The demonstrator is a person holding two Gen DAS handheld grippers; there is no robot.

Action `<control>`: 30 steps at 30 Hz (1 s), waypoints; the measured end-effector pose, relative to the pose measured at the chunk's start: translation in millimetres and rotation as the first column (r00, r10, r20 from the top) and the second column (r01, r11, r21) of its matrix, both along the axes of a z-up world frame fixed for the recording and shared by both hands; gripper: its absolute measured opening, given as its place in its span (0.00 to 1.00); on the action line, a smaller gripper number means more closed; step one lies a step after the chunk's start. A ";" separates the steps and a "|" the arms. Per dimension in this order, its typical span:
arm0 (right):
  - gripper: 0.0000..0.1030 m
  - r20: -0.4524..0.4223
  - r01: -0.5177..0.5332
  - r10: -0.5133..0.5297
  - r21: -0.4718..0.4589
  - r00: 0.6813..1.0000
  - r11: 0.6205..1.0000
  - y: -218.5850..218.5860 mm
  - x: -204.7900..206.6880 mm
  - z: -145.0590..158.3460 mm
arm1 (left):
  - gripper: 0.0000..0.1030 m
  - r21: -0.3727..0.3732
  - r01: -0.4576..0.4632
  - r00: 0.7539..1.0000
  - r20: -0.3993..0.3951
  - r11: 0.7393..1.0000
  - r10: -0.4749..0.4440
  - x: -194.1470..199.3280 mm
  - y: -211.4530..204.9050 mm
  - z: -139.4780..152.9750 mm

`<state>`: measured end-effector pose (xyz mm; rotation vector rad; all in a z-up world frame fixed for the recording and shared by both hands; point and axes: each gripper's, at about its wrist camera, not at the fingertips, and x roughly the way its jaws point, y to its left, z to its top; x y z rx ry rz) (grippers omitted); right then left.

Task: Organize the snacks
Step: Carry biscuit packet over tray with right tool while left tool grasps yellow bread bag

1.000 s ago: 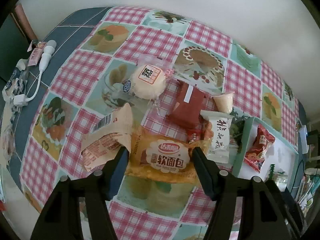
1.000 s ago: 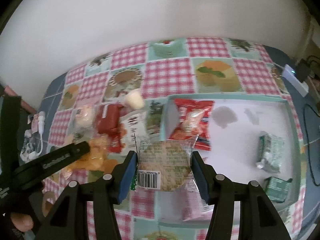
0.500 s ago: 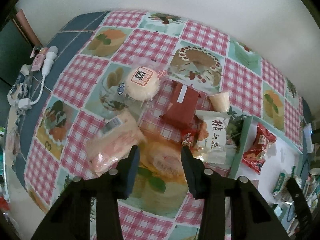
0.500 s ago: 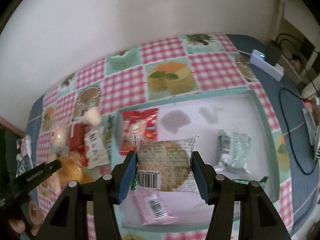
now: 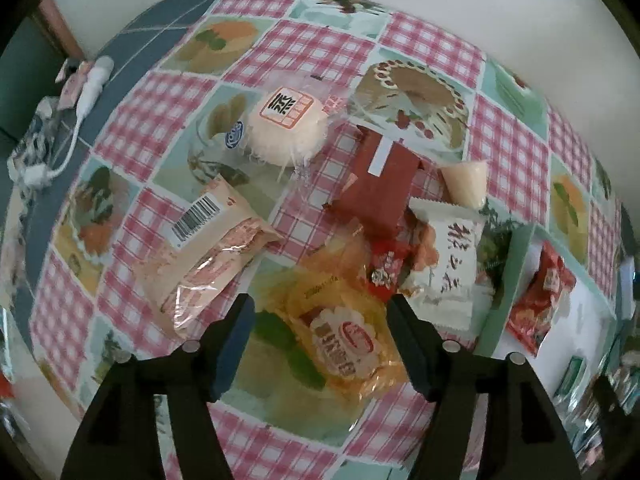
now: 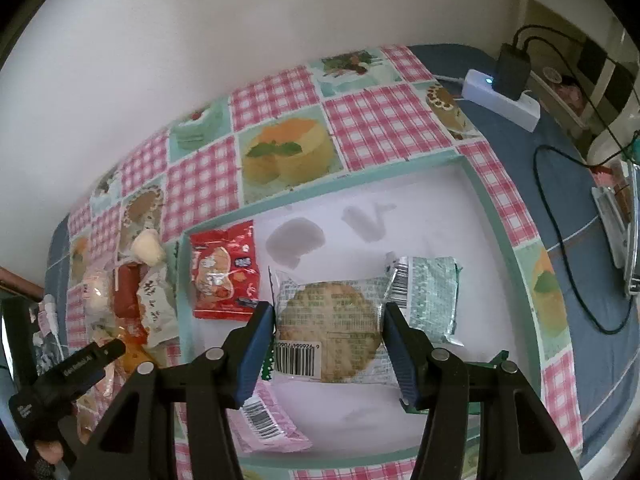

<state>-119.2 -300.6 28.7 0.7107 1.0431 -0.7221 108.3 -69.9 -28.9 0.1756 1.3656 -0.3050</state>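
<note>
While left hand-held gripper (image 5: 320, 320) opens over bread packet (image 5: 344, 340), right hand-held gripper (image 6: 328, 328) clamps biscuit pack (image 6: 328, 320)

A checked cake-print cloth (image 6: 384, 128) covers the blue worktop (image 6: 520, 132) under a white wall (image 6: 240, 40), with a white power strip (image 6: 502, 98) bearing a black adapter (image 6: 513, 73) and black cable (image 6: 560, 216) far right, and a white corded gadget (image 5: 93, 84) far left.

Left black two-finger gripper (image 5: 320, 320), blue-padded, low centre of left wrist view, points steeply down, jaws opening, pads pressing nothing. Right black two-finger gripper (image 6: 329, 322), low centre of right wrist view, clamped on clear-wrapped round biscuit packet (image 6: 328, 332).
</note>
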 end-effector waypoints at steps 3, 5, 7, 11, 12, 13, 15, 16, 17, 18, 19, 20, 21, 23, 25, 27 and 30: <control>0.57 0.001 -0.006 0.006 0.001 1.000 1.000 0.5 0.8 -0.8 | 0.82 0.037 -0.009 0.999 -0.033 0.999 0.011 -1.0 1.8 -13.2; 0.57 -0.002 -0.011 0.011 -0.003 1.000 1.000 1.9 2.3 -0.8 | 0.82 0.047 -0.008 0.998 -0.059 0.999 0.011 -4.3 2.4 -19.2; 0.57 -0.004 -0.012 0.012 -0.002 1.000 1.000 2.8 3.3 -1.6 | 0.76 0.060 0.003 0.999 -0.052 0.998 0.000 -7.3 0.5 -19.6; 0.57 -0.008 -0.014 0.014 0.006 1.000 1.000 2.2 4.0 -4.4 | 0.46 0.073 0.037 0.999 -0.027 0.997 -0.035 -15.5 -7.2 -14.6; 0.57 -0.008 -0.013 0.013 0.009 1.000 1.000 1.3 3.6 -4.9 | 0.45 0.081 0.043 0.999 -0.021 0.996 -0.041 -17.0 -8.6 -14.4; 0.57 -0.007 -0.011 0.011 0.011 1.000 1.000 0.6 3.2 -5.4 | 0.44 0.085 0.041 0.999 -0.020 0.996 -0.039 -18.0 -10.2 -14.1; 0.57 -0.005 -0.007 0.007 0.015 1.000 1.000 -1.2 2.0 -5.9 | 0.44 0.087 0.032 0.999 -0.016 0.996 -0.030 -18.6 -10.1 -10.8; 0.57 -0.005 -0.005 0.005 0.016 1.000 1.000 -1.9 1.7 -6.1 | 0.44 0.090 0.028 1.000 -0.009 0.996 -0.028 -20.6 -11.5 -9.0; 0.57 -0.005 -0.004 0.004 0.017 1.000 1.000 -2.2 1.4 -6.1 | 0.44 0.093 0.024 1.000 0.006 0.995 -0.025 -20.5 -11.8 -3.7; 0.57 -0.003 -0.001 0.002 0.018 1.000 1.000 -3.1 1.0 -6.4 | 0.44 0.095 0.019 1.000 0.018 0.995 -0.021 -19.8 -13.7 1.8; 0.57 -0.002 0.000 0.000 0.020 1.000 1.000 -3.9 0.8 -6.7 | 0.44 0.094 0.015 0.999 0.031 0.995 -0.018 -19.7 -15.2 7.7; 0.57 -0.001 0.002 -0.002 0.022 1.000 1.000 -4.6 0.7 -7.2 | 0.44 0.090 0.011 0.999 0.043 0.996 -0.015 -20.4 -15.9 13.1; 0.57 -0.001 0.005 -0.005 0.022 1.000 1.000 -4.7 0.8 -7.6 | 0.44 0.086 0.010 0.998 0.056 0.996 -0.015 -22.0 -16.4 19.6; 0.57 -0.005 0.009 -0.009 0.025 1.000 1.000 -5.7 0.9 -9.4 | 0.44 0.072 0.031 0.995 0.096 0.997 -0.038 -29.2 -23.6 36.1; 0.57 -0.013 0.013 -0.013 0.025 1.000 1.000 -7.5 0.1 -11.4 | 0.44 0.044 0.071 0.989 0.123 0.996 -0.076 -38.0 -34.7 50.3; 0.57 -0.022 0.018 -0.017 0.023 1.000 1.000 -9.3 -1.1 -12.6 | 0.44 0.022 0.124 0.982 0.141 0.992 -0.126 -47.7 -47.5 61.4; 0.57 -0.027 0.032 -0.031 0.015 0.999 0.999 -14.0 -5.0 -11.4 | 0.44 -0.003 0.225 0.961 0.166 0.974 -0.222 -67.3 -69.6 73.7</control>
